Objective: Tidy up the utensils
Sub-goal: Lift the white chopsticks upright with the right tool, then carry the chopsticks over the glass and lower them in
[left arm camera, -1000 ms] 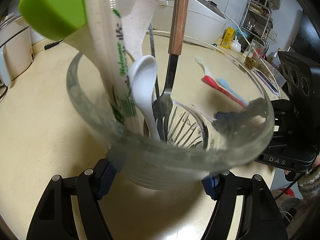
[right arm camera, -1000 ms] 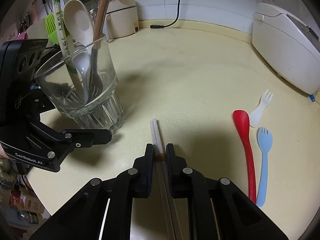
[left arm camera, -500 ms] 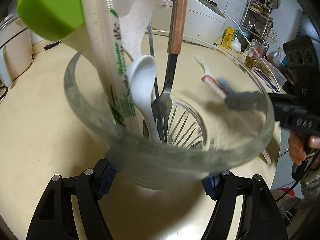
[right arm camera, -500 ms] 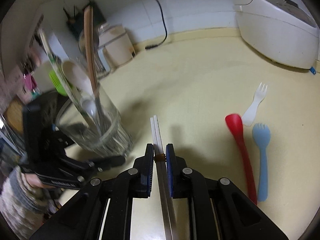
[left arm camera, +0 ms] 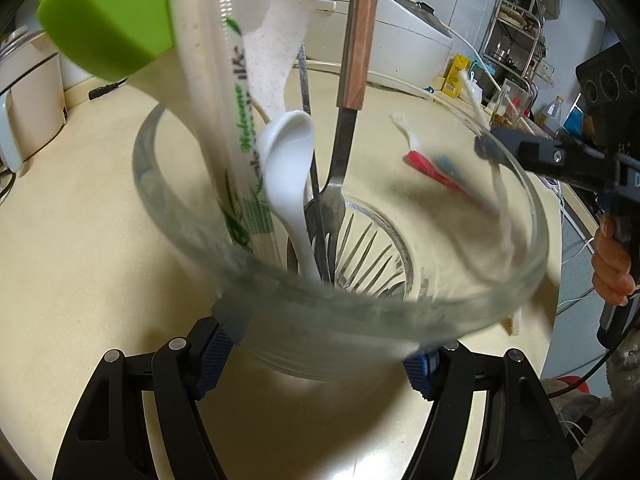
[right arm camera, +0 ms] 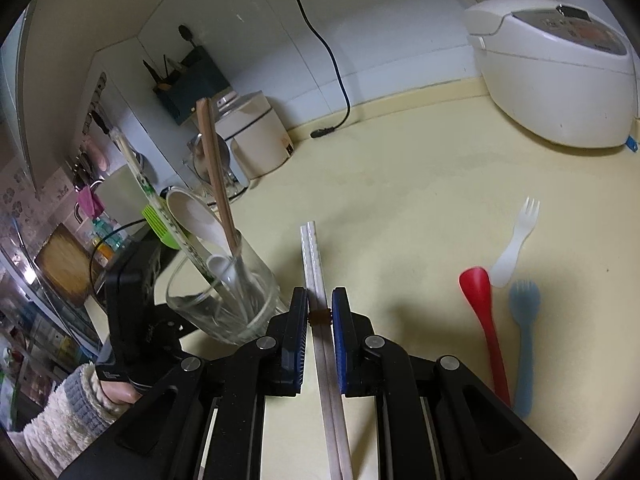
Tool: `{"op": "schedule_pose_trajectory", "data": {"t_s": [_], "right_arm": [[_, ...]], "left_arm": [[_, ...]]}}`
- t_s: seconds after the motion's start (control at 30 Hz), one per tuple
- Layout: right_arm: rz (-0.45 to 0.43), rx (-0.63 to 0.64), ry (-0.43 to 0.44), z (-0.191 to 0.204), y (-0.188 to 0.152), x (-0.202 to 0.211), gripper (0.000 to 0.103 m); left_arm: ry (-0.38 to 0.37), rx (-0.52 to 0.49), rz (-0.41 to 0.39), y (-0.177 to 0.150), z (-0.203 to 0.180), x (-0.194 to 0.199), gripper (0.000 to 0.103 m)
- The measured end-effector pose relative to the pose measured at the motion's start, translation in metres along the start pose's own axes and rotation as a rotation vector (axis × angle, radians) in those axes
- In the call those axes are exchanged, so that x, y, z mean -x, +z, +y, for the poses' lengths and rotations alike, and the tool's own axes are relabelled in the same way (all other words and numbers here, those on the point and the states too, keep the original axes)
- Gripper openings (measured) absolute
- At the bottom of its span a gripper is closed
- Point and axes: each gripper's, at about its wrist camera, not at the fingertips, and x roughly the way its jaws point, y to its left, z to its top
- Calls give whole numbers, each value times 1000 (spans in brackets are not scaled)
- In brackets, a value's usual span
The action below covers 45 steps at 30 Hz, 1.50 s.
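Chopsticks [right arm camera: 316,280], a pale pair bound by a small brown band, sit pinched between the blue pads of the right tongs [right arm camera: 320,314] at the lower middle of the right wrist view, their tips reaching up-frame over the cream table [right arm camera: 400,200]. To the lower left of those tips stands the glass tumbler [right arm camera: 224,300], gripped at its base by the left tongs [left arm camera: 320,354], whose blue pads press on the glass from both sides at the bottom of the left wrist view. A cuffed sleeve [right arm camera: 68,400] shows at the lower left corner behind that tool.

Inside the tumbler lean a white spoon [left arm camera: 290,160], a metal fork with a wooden handle [left arm camera: 352,40], a paper-sleeved pair of chopsticks printed in green [left arm camera: 240,120] and a speckled pale scoop with a green piece beside it [left arm camera: 112,20].

At the right of the right wrist view, well apart from the tumbler, three plastic pieces lie on the table: a red spoon [right arm camera: 484,312], a blue fork [right arm camera: 524,332] just beside it, and a white fork [right arm camera: 516,240] whose handle end touches the red spoon's bowl.

Farther up, a white rice cooker [right arm camera: 552,68] stands at the upper right against the wall, a black cable [right arm camera: 320,40] trails down to the table at the centre, and a small beige appliance [right arm camera: 256,136] sits near the corner at the upper left.
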Motion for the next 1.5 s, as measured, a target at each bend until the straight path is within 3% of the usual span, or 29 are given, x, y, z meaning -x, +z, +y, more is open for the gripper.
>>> {"op": "schedule_pose_trajectory", "data": {"t_s": [0.63,0.97,1.3,1.5], "right_arm": [[-135,76,-108,13,26,45,12],[-159,37,18,23,45,63,12],[-238,167,78,81,76,85,12],[-217,221,128,111,81,69,12]], "left_arm": [[2,-1,0,-1,3,0,75],[-11,9,-4,-2,8,1,75],[-5,4,-3,-3,7,2,75],[-9,6,-4,-3,8,3,75]]}}
